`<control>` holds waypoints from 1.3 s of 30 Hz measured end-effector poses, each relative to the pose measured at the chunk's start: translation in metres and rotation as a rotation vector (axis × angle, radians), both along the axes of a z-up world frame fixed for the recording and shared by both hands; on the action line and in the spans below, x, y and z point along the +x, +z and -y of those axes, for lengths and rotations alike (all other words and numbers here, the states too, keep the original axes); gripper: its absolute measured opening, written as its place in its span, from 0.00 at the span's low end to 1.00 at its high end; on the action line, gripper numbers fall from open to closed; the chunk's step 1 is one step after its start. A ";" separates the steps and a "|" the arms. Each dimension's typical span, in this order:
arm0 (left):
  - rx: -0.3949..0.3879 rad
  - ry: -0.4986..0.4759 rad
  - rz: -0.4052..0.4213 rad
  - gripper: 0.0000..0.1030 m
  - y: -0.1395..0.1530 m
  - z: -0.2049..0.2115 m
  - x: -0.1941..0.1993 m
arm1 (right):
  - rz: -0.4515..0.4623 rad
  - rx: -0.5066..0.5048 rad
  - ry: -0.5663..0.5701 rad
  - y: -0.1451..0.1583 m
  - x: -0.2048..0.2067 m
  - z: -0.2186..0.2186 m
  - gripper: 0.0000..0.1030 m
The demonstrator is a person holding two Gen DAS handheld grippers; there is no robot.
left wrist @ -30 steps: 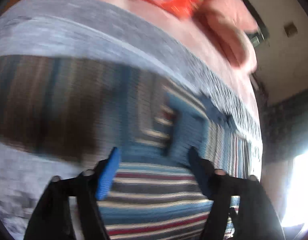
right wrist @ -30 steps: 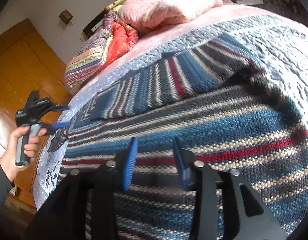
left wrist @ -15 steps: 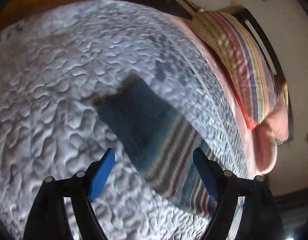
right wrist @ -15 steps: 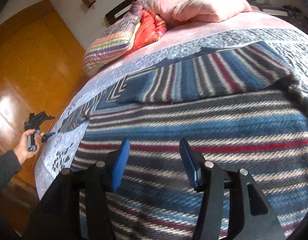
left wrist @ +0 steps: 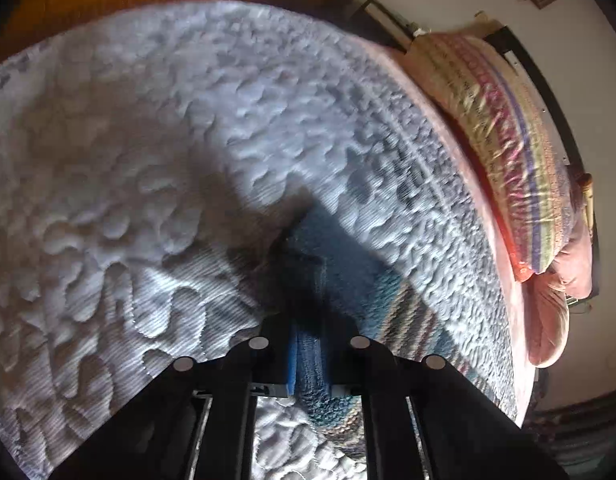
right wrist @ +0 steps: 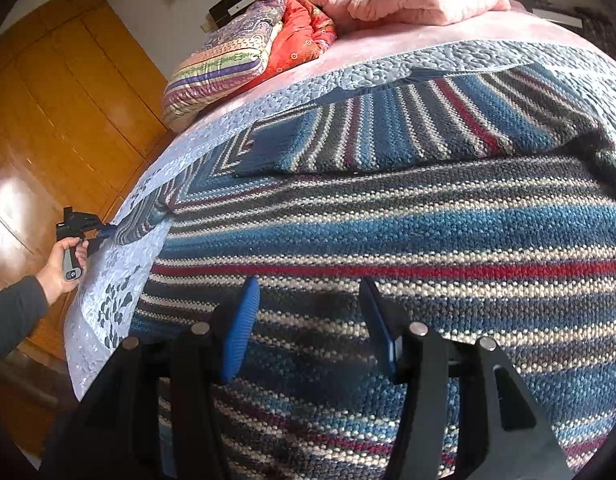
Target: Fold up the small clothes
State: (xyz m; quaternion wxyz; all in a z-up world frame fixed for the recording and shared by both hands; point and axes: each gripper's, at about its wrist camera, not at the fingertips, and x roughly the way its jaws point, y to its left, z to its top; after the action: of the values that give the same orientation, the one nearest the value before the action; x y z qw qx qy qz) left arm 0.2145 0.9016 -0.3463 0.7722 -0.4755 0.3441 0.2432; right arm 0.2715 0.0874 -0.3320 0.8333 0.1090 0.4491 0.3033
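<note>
Sleeve-fold step, by the look of it: left gripper [left wrist: 309,356] is clamped on the cuff end of the striped sweater [right wrist: 387,232], whose body lies flat on the quilted bedspread [left wrist: 148,200]. The gripped sleeve runs away from the body, toward the bedspread's edge. Right gripper [right wrist: 308,328] hangs wide apart over the body, holding nothing. Next probably: carry the cuff across onto the body. The body's long axis runs along the bedspread's pillow-side border.

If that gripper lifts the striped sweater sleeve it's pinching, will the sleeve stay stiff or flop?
Probably flop: the striped sweater is a chunky knit that follows the quilt and creases where the left gripper clamps its sleeve. It looks thick, so likely heavyish, and the coarse weave should resist slipping.
</note>
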 end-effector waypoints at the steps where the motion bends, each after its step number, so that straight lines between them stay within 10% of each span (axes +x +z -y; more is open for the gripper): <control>1: 0.011 -0.016 0.024 0.08 0.011 0.006 0.001 | -0.002 -0.003 -0.007 0.002 0.000 0.001 0.51; 9: 0.179 -0.298 0.262 0.08 0.150 0.121 0.045 | -0.073 0.003 -0.047 0.013 -0.003 0.016 0.51; 15: 0.216 -0.473 0.351 0.08 0.192 0.220 0.087 | -0.127 0.035 -0.048 0.020 -0.005 0.031 0.51; 24: 0.298 -0.742 0.248 0.08 0.144 0.375 0.153 | -0.128 0.045 -0.046 0.025 0.004 0.044 0.59; 31: 0.297 -0.958 0.073 0.10 0.048 0.478 0.187 | -0.204 0.103 -0.019 0.025 0.037 0.049 0.63; 34: 0.314 -1.008 0.017 0.25 0.025 0.495 0.188 | -0.296 0.204 -0.028 0.028 0.069 0.052 0.70; 37: 0.273 -0.963 0.096 0.62 0.032 0.476 0.165 | -0.456 0.398 -0.046 0.021 0.115 0.051 0.72; 39: 0.251 -0.918 0.135 0.72 0.040 0.458 0.149 | -0.528 0.465 -0.034 0.014 0.141 0.041 0.61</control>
State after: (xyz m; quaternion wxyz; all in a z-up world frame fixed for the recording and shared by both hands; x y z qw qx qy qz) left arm 0.3632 0.4436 -0.3059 0.8718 -0.1922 0.4358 -0.1146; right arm 0.4128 0.0467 -0.3182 0.6463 0.3779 0.5661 0.3450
